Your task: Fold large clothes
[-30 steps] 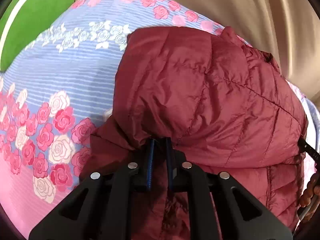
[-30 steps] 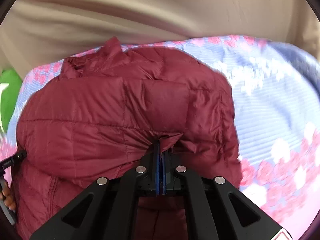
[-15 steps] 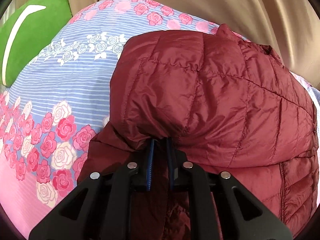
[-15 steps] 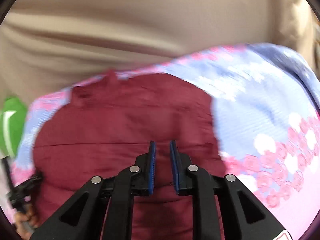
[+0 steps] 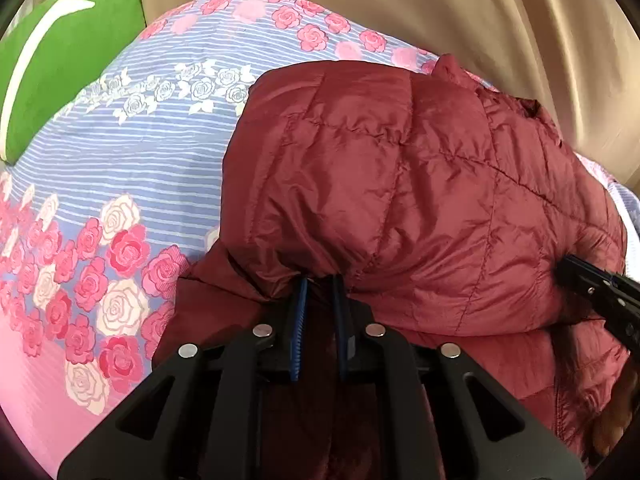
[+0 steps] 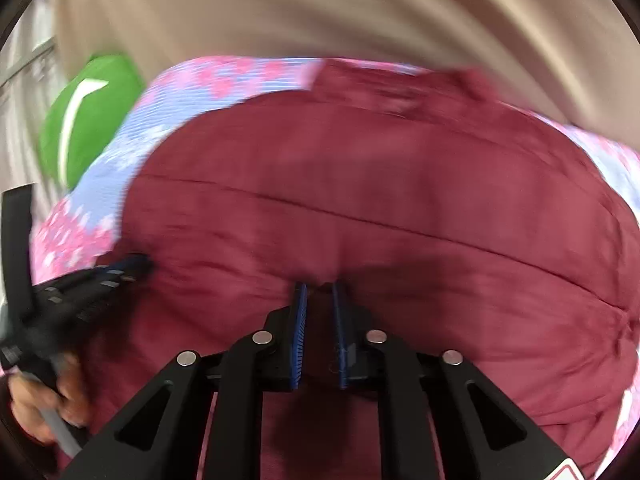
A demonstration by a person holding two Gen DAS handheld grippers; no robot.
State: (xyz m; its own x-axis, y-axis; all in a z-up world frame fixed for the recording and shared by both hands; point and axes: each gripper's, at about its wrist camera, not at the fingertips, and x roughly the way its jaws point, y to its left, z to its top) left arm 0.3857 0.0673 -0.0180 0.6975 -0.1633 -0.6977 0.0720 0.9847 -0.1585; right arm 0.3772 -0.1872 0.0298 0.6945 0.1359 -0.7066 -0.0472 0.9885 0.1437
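Now the maroon quilted jacket (image 5: pixel 400 200) lies folded over on the bed (image 5: pixel 140 168), on its sheet of blue stripes and pink roses, with its collar end toward the beige curtain (image 5: pixel 460 12) at the far side. From the left wrist view, the left gripper (image 5: pixel 318 280) has its blue pads nearly together and pinches a gathered fold at the near edge of the jacket's upper layer, which puckers around the fingertips. That upper layer bulges over a lower layer of the same jacket which spreads out beneath the gripper toward the near edge of the bed. A green pillow (image 5: pixel 68 60) with a white stripe sits at the far left corner of the bed, well apart from the jacket. At the right edge of that view the right gripper (image 5: pixel 588 280) pokes in against the jacket's side. The right wrist view is blurred; there the right gripper's (image 6: pixel 319 286) jaws have just been closing, and they stand narrowly apart with jacket fabric right at the tips, though whether the pads actually press on it I cannot tell. To the lower left of that view a hand (image 6: pixel 44 400) holds the left gripper's handle, its tips against the jacket's left edge.
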